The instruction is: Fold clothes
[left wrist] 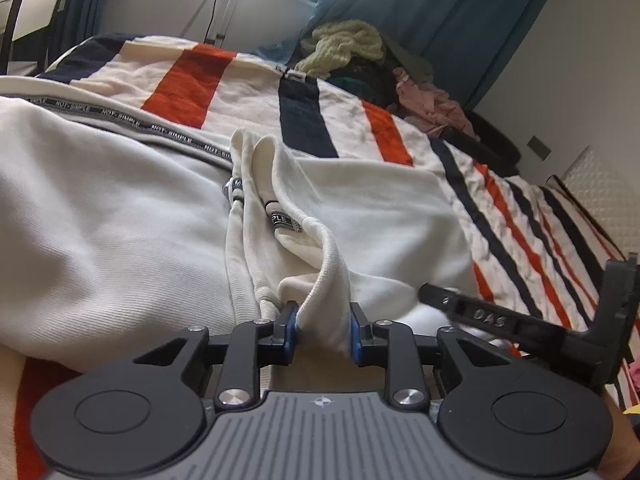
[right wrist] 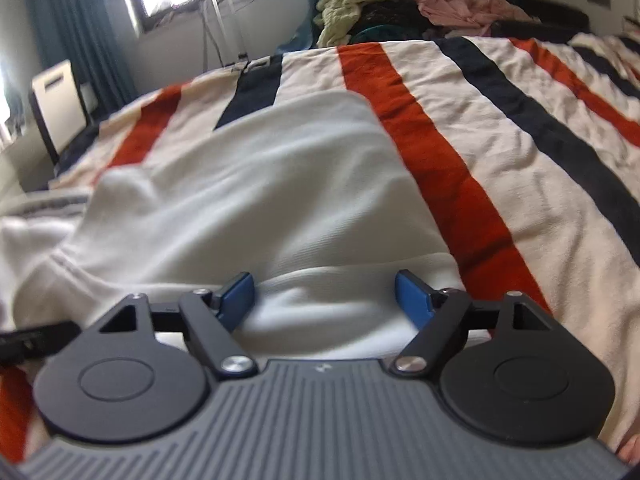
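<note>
The white hoodie (left wrist: 120, 220) lies lengthwise across the striped blanket (left wrist: 320, 112). The left gripper (left wrist: 322, 334) pinches its fabric fold; the right gripper (right wrist: 324, 300) gapes wide over the cloth

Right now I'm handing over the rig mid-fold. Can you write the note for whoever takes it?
Left gripper: shut on a bunched fold of the white hoodie, near its drawstring tips.
Right gripper: open, fingers either side of a hoodie edge, not pinching.
Hoodie lies spread on the striped blanket; unfolded clothes pile at the far end.
Done: left grip only. Left: close right gripper, fold hoodie, then the pile.
</note>
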### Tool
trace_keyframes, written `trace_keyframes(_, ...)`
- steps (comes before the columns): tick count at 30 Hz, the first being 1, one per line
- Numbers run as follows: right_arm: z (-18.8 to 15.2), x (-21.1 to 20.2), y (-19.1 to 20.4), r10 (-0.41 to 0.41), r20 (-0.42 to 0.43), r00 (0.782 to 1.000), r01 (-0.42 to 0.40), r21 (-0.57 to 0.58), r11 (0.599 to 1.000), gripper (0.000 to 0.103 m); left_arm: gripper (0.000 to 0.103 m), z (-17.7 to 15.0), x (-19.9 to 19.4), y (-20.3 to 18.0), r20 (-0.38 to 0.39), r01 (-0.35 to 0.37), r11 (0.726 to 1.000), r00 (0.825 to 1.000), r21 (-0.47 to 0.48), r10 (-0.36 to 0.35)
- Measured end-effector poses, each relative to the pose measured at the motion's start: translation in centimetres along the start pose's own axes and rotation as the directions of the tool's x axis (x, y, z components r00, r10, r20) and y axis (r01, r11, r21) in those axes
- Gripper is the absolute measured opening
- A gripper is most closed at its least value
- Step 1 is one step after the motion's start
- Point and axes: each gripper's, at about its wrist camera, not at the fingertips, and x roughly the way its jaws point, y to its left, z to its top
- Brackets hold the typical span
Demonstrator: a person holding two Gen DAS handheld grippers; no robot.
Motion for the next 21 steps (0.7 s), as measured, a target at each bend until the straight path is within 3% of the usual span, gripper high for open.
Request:
trace_keyframes(1,-0.1,0.0,0.2,-0.007,0.005,1.0,0.007,-0.009,1.0,0.08,0.035,0.0,-0.4,0.1,0.006,-0.001,1.0,1.0,-0.009,0.001)
trace_keyframes(4,0.0,-0.2,-0.2,0.001,0.003,1.0,-0.001,0.005,1.0,0.08,0.059,-0.3,-2.2,1.0,0.013,0.013,0.997,1.0,-0.08,-0.012)
trace_keyframes(5,0.0,-0.2,-0.2,0.001,0.002,1.0,-0.001,0.009,1.0,0.08,0.082,-0.3,-3.0,1.4,0.013,-0.017,0.994,1.0,-0.112,0.018)
trace_keyframes(6,0.0,-0.2,-0.2,0.0,0.001,1.0,0.0,0.01,1.0,0.08,0.092,-0.4,-3.8,1.8,0.012,-0.046,0.989,0.999,-0.144,0.049)
trace_keyframes(9,0.1,-0.4,-0.2,-0.006,-0.005,1.0,0.006,0.006,1.0,0.08,0.095,-0.8,-6.5,4.9,0.006,-0.125,0.945,0.991,-0.304,0.133)
trace_keyframes(10,0.1,-0.4,-0.2,-0.006,-0.007,1.0,0.006,0.007,1.0,0.08,0.096,-0.9,-7.3,6.2,-0.002,-0.147,0.917,0.988,-0.371,0.157)
trace_keyframes(12,0.1,-0.4,-0.2,-0.005,-0.008,1.0,0.005,0.01,1.0,0.08,0.096,-1.1,-8.7,9.5,-0.02,-0.176,0.834,0.981,-0.523,0.194)
trace_keyframes(17,0.2,-0.5,-0.1,-0.009,-0.015,1.0,0.009,0.026,1.0,0.08,0.093,-1.1,-10.5,16.9,0.033,-0.132,0.61,0.967,-0.781,0.251)
trace_keyframes(19,0.2,-0.5,-0.1,-0.009,-0.014,1.0,0.01,0.025,1.0,0.08,0.085,-0.8,-10.6,18.6,0.131,-0.051,0.571,0.953,-0.819,0.273)
trace_keyframes(21,0.2,-0.4,-0.1,-0.01,-0.014,1.0,0.011,0.024,1.0,0.08,0.083,-0.3,-10.5,20.0,0.201,-0.005,0.55,0.928,-0.835,0.314)
